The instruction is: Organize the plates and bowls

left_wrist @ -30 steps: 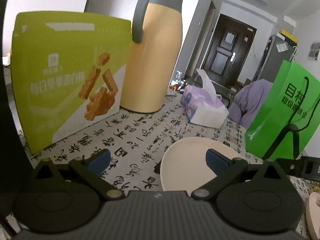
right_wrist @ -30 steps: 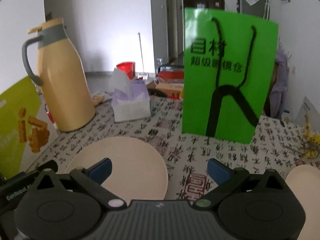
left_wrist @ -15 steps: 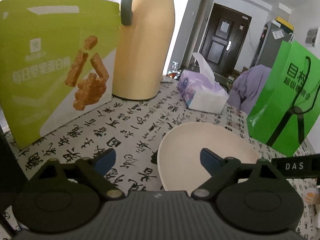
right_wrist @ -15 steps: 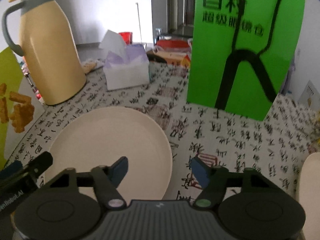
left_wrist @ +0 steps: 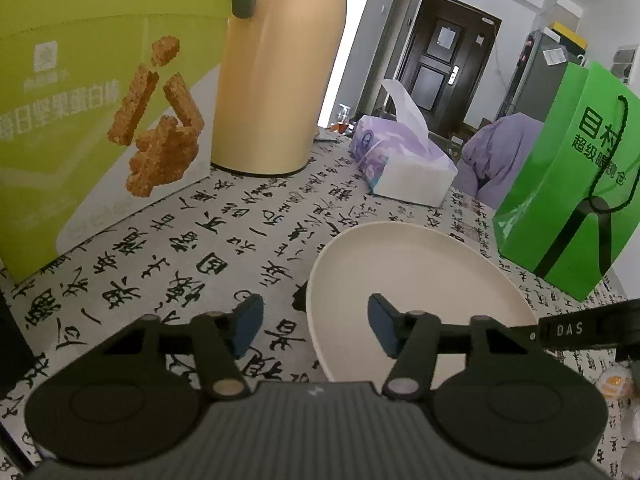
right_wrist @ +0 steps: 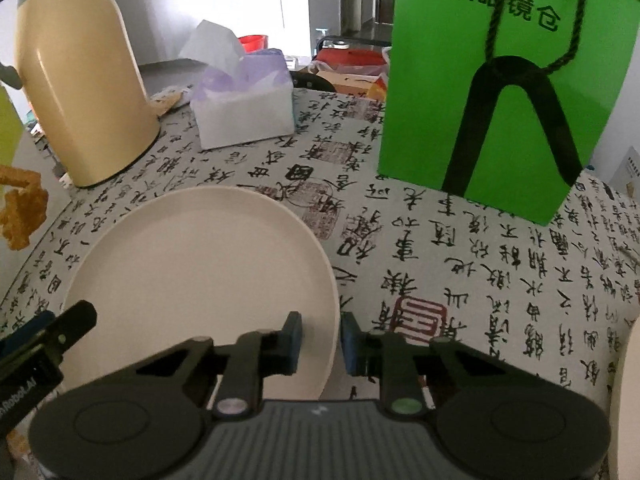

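- A round cream plate [right_wrist: 200, 276] with a low raised rim is seen lying flat on the desk [right_wrist: 460, 264], which is covered in a calligraphy-print cloth
- Its right edge is straddled by the right hand-held gripper [right_wrist: 320, 342], whose jaws are closing, nearly on the rim
- Its left edge is straddled by the left hand-held gripper [left_wrist: 312, 324], jaws closing, pads clear
- A dark door [left_wrist: 440, 60] is shown only in the left view, a second pale plate edge [right_wrist: 628, 400] only in the right

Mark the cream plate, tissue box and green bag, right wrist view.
cream plate [right_wrist: 200, 276], right wrist view, bare middle of its face.
tissue box [right_wrist: 246, 120], right wrist view, white front side.
green bag [right_wrist: 440, 92], right wrist view, front panel.
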### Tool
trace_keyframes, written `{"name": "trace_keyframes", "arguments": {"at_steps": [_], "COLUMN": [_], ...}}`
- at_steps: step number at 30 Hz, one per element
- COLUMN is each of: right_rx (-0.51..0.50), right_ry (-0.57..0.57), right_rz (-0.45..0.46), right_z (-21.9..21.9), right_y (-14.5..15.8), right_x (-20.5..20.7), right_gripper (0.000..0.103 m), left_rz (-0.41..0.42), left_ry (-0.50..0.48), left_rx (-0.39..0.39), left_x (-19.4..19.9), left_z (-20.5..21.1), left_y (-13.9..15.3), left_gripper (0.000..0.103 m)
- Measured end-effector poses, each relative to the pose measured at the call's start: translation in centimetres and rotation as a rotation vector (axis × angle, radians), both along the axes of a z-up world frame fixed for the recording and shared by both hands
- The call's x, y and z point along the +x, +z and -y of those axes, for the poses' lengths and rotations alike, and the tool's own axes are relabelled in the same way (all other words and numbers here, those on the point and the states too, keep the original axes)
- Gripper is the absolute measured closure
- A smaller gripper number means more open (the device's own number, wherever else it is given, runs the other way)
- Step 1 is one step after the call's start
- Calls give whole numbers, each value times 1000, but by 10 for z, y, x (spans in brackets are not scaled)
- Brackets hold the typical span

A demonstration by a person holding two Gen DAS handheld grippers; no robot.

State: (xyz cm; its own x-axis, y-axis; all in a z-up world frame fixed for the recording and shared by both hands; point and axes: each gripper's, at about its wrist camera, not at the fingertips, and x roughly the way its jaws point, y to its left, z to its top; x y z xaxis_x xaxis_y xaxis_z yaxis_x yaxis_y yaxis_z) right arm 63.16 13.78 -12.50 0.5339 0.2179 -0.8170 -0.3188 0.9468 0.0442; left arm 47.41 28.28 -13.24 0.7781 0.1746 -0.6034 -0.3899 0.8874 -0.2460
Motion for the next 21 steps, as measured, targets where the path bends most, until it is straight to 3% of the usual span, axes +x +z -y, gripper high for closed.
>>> {"name": "trace_keyframes", "arguments": {"at_steps": [5,8,21], "right_rx": [6,-3,-20], "right_ry": [8,14,40], "right_rz": [0,4,14], "right_z": [1,1,1], "right_y": [-1,-1,2], "right_x": [1,0,-2], "right_gripper": [87,87,87], "left_rz": [-12,-30,-41], "left_ry": [-27,-25,-24], "left_rx": [-38,-28,12], "left_x": [4,6,7], "left_z": [-1,2,7], "left_y": [-4,-9,-9], "left_gripper": [78,86,86]}}
